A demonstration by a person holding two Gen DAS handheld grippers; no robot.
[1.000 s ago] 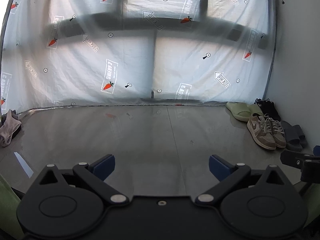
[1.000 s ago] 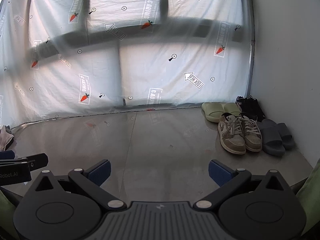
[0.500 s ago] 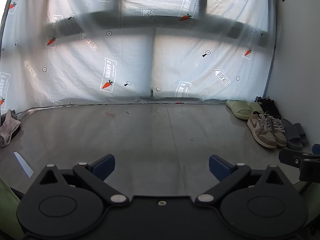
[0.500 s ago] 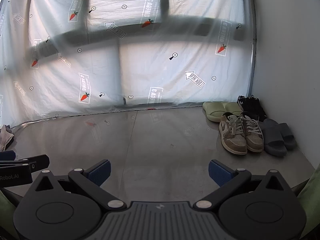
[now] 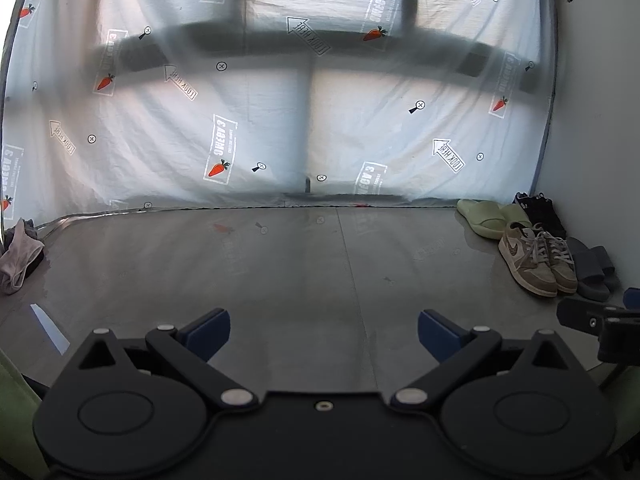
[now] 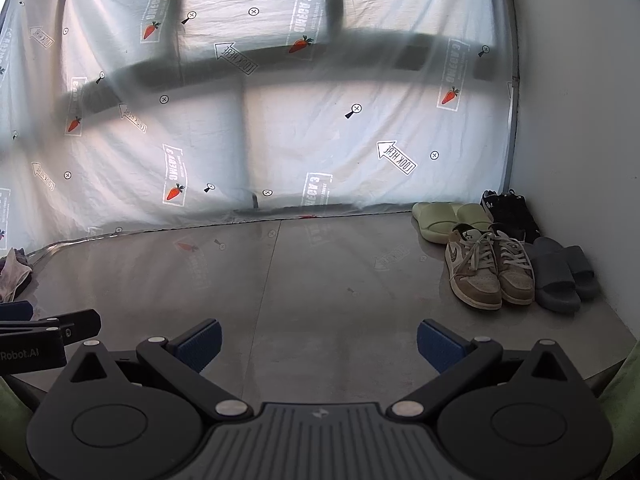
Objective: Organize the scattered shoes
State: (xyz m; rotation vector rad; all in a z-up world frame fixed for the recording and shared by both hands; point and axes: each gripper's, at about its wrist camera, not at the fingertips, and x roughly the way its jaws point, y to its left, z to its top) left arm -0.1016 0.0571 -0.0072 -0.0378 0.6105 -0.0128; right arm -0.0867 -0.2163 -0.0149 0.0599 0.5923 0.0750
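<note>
we keep both the left gripper (image 5: 324, 330) and right gripper (image 6: 318, 340) spread and empty, drifting slightly back; the shoes (image 6: 490, 272) stay paired by the wall, so organizing looks complete.

A grey floor (image 6: 320, 280) is carrying four pairs of shoes along its right edge: green slides (image 6: 444, 218), black shoes (image 6: 512, 212), tan sneakers (image 6: 490, 272) and grey slides (image 6: 560, 276), sitting side by side. A crumpled cloth (image 5: 18, 256) is lying at the far left.
</note>
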